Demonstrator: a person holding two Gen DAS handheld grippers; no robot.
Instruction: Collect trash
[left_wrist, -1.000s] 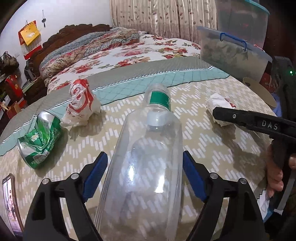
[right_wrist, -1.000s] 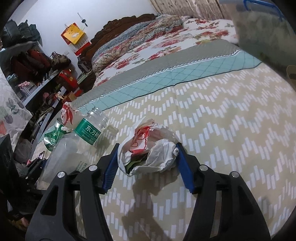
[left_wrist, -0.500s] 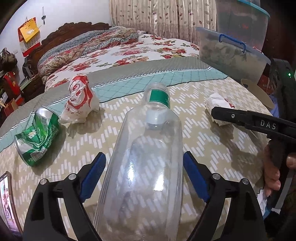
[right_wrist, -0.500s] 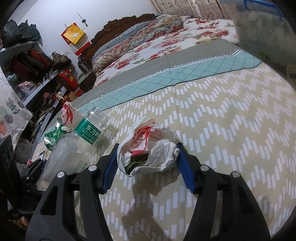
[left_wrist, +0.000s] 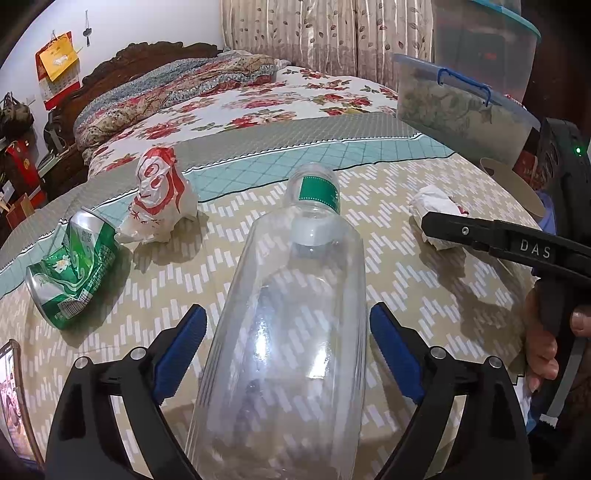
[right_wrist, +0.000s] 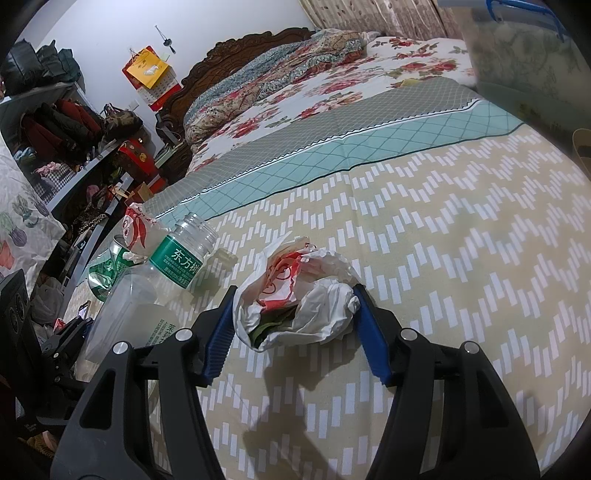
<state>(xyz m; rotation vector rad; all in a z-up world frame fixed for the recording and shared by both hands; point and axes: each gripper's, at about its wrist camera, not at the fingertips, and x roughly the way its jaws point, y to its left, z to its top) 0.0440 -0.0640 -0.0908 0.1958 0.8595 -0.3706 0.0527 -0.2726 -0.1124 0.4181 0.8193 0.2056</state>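
My spread left claw (left_wrist: 286, 354) straddles one bottle (left_wrist: 291, 325) lying neck-away; my right claw (right_wrist: 295, 325) pinches one of two crumpled bags (right_wrist: 299, 295); one can (left_wrist: 72, 273).

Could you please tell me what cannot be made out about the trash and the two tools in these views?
- Clear bottle: its base is cut off by the lower edge of the left wrist view.
- Left tool: contact between its pads and the bottle is unclear.
- Crushed can: mostly hidden by the bottle in the right wrist view.
- Crumpled bag in the right tool: its dark contents are unidentifiable.
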